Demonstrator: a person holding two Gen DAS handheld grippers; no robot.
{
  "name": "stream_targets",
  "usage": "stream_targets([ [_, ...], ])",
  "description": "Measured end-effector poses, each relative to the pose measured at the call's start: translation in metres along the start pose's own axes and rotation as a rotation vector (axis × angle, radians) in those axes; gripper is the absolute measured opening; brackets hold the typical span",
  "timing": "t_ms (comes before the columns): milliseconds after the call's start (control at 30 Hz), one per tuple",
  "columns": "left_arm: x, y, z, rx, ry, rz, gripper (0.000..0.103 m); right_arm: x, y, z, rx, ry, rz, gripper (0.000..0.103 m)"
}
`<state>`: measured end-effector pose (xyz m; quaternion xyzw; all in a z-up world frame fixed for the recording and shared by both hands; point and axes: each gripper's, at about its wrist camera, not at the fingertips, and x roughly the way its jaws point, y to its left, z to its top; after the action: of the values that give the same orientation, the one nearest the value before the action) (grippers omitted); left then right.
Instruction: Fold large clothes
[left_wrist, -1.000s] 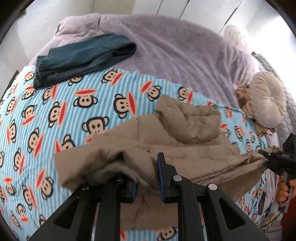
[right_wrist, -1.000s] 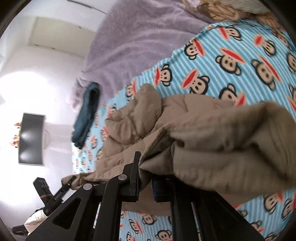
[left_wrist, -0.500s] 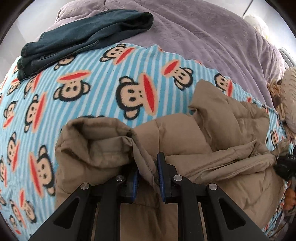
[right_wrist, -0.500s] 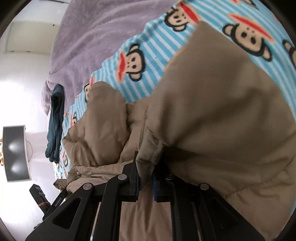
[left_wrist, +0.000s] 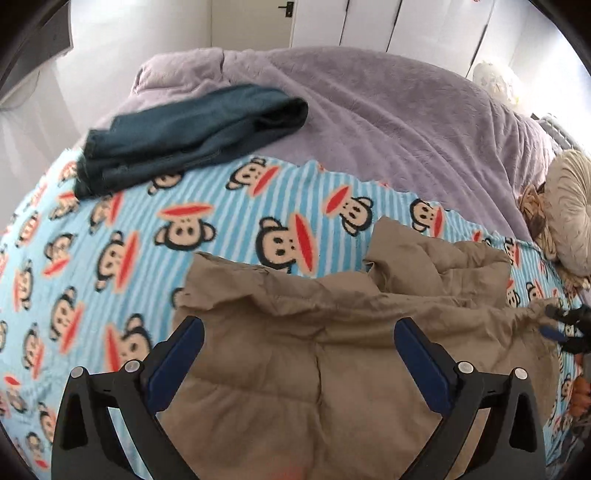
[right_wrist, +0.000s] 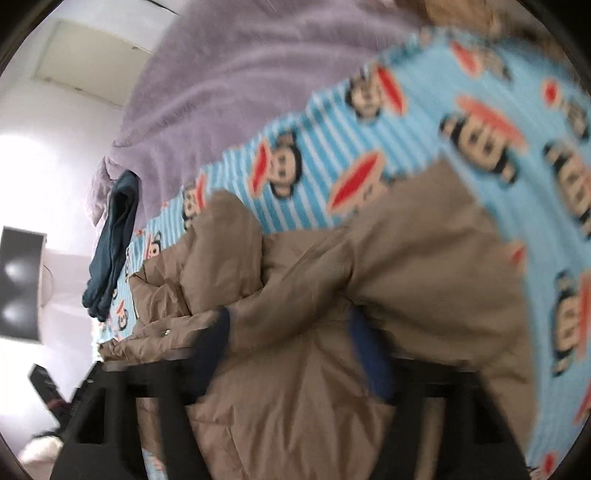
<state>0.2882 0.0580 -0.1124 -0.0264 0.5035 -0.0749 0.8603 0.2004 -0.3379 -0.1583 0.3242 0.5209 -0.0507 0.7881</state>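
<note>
So the left gripper (left_wrist: 298, 334) is spread really wide, jaws opening, blue pads well clear of the fabric. Nothing pinched, it's let go. The tan puffy jacket (left_wrist: 332, 350) lies right under and between the fingers, flat on the monkey-print blanket (left_wrist: 155, 236).

The right gripper (right_wrist: 291, 332) is opening too, not as wide. That view is blurry, but a fold of the jacket (right_wrist: 424, 258) bulges up between its pads and I can't see either pad squeezing it, so I'd call it released.

The jacket's far edge is a rumpled ridge, with a bunched lump at the far right. To the left of the left gripper there's plenty of bare blanket. Further off, the purple bedspread (left_wrist: 369, 110) is mostly free, except for folded dark teal clothes (left_wrist: 192, 129) at far left. A round cream cushion (left_wrist: 569, 206) sits at the right edge.
</note>
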Motion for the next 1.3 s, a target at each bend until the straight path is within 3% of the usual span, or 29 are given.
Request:
stream_targets([
  [33, -0.005, -0.004, -0.001, 0.024, 0.002, -0.023, 0.095, -0.011, 0.007, -0.004, -0.041, -0.025, 0.002, 0.073],
  [100, -0.004, -0.019, -0.005, 0.079, 0.044, -0.088, 0.077, -0.019, 0.020, -0.013, -0.097, -0.033, 0.037, 0.056],
  [133, -0.001, -0.026, -0.009, 0.100, 0.069, -0.134, 0.061, -0.018, 0.028, -0.018, -0.125, -0.019, 0.052, 0.036],
  [167, 0.002, -0.036, -0.013, 0.123, 0.092, -0.176, 0.048, -0.011, 0.042, -0.026, -0.173, 0.014, 0.069, 0.025],
  [200, 0.009, -0.052, -0.019, 0.164, 0.117, -0.216, 0.045, -0.004, 0.053, -0.032, -0.201, 0.034, 0.084, 0.024],
  [333, 0.023, -0.103, -0.037, 0.299, 0.115, -0.235, 0.045, 0.035, 0.089, -0.059, -0.335, 0.111, 0.113, 0.019],
  [400, 0.027, -0.114, -0.038, 0.347, 0.065, -0.175, 0.045, 0.056, 0.099, -0.068, -0.395, 0.126, 0.082, 0.019],
  [467, 0.035, -0.105, -0.032, 0.356, 0.015, -0.073, 0.045, 0.065, 0.097, -0.069, -0.423, 0.115, 0.046, 0.016],
  [633, 0.066, -0.029, -0.014, 0.204, 0.022, 0.090, 0.045, 0.058, 0.039, -0.037, -0.376, 0.060, -0.018, 0.013],
  [700, 0.072, -0.005, -0.013, 0.136, 0.026, 0.083, 0.045, 0.051, 0.004, -0.017, -0.330, 0.028, -0.071, 0.012],
  [767, 0.077, 0.003, -0.015, 0.123, 0.021, 0.088, 0.045, 0.048, -0.023, -0.002, -0.293, -0.003, -0.103, 0.001],
  [933, 0.102, 0.007, -0.017, 0.087, 0.014, 0.082, 0.045, 0.056, -0.075, 0.020, -0.139, -0.037, -0.061, 0.000],
  [1167, 0.122, 0.014, -0.012, 0.030, 0.022, 0.065, 0.045, 0.085, -0.104, 0.030, 0.003, -0.069, 0.009, 0.000],
  [1300, 0.116, 0.013, -0.008, 0.030, 0.029, 0.080, 0.045, 0.082, -0.099, 0.028, -0.010, -0.070, -0.026, 0.000],
])
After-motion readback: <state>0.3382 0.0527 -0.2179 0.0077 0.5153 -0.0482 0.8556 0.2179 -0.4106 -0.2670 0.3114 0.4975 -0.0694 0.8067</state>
